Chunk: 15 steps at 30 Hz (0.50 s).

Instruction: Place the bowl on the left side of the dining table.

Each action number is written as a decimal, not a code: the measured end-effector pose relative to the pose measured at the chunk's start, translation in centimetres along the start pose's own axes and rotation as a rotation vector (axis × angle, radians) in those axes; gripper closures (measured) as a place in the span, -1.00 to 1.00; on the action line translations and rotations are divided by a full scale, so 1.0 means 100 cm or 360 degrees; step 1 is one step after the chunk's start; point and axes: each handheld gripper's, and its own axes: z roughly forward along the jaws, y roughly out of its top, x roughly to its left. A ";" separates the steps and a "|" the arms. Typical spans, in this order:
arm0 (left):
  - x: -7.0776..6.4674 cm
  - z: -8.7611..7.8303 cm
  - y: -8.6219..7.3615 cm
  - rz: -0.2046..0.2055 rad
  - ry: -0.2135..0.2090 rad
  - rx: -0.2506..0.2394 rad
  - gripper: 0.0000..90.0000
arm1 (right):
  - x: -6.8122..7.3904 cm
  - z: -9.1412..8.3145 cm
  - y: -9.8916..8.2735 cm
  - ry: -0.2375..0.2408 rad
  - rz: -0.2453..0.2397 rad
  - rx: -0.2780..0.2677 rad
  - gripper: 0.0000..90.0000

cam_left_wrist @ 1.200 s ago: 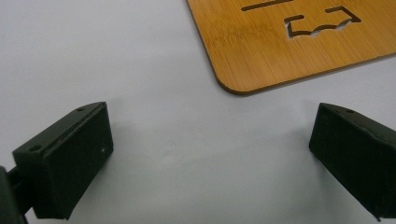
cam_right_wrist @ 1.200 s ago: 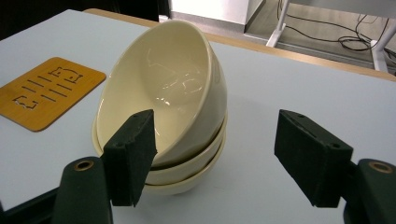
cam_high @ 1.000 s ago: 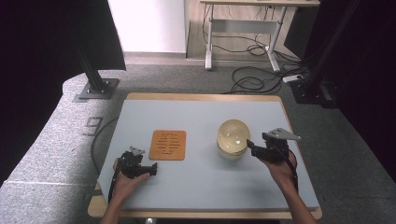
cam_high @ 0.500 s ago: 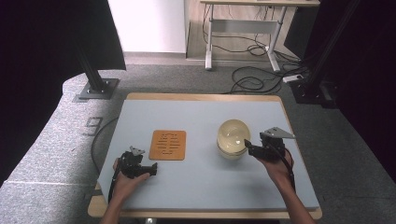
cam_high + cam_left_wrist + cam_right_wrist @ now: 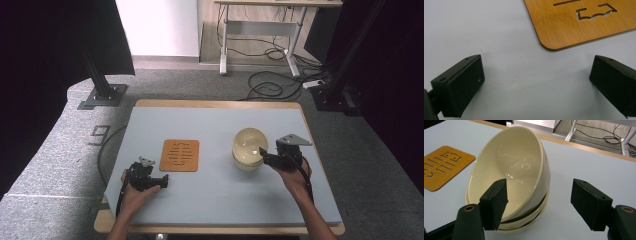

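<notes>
A stack of cream bowls (image 5: pixel 248 147) stands right of the table's middle, and the top bowl (image 5: pixel 511 167) lies tilted in the ones under it. My right gripper (image 5: pixel 265 157) is open at the stack's right side. In the right gripper view, the right gripper (image 5: pixel 541 197) straddles the top bowl's near rim, one jaw inside the bowl and the other outside, not closed on it. A bamboo trivet (image 5: pixel 180 155) with cut slots lies flat left of centre. My left gripper (image 5: pixel 161 181) rests open near the front left, and its jaws (image 5: pixel 536 82) hold nothing, just short of the trivet's corner (image 5: pixel 564 30).
The blue-grey table top (image 5: pixel 210 125) has a wooden edge. A desk frame with cables (image 5: pixel 260 45) stands on the floor beyond the table. Black stands (image 5: pixel 102 92) flank the table's far corners.
My right gripper has moved left to the bowl stack, and one jaw now sits over the top bowl's rim. The left gripper and the trivet have not moved.
</notes>
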 end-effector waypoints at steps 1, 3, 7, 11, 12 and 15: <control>0.000 0.000 0.000 0.0000 0.0000 0.0000 -1.00 | 0.000 0.001 0.001 0.0001 0.0002 0.0001 -0.35; 0.000 0.000 0.000 0.0000 0.0000 0.0000 -1.00 | 0.000 0.002 0.001 0.0003 0.0007 0.0002 -0.35; 0.000 0.000 0.000 0.0000 0.0000 0.0000 -1.00 | 0.000 0.004 0.002 0.0008 0.0018 -0.0002 -0.35; 0.000 0.000 0.000 0.0002 -0.0001 0.0001 -1.00 | 0.000 0.006 0.002 0.0003 0.0023 0.0006 -0.35; 0.000 0.000 0.000 0.0001 -0.0001 0.0001 -1.00 | 0.000 0.007 0.002 0.0001 0.0024 0.0006 -0.35; 0.000 0.000 0.000 0.0001 0.0000 0.0001 -1.00 | -0.001 0.008 0.003 -0.0003 0.0025 0.0014 -0.35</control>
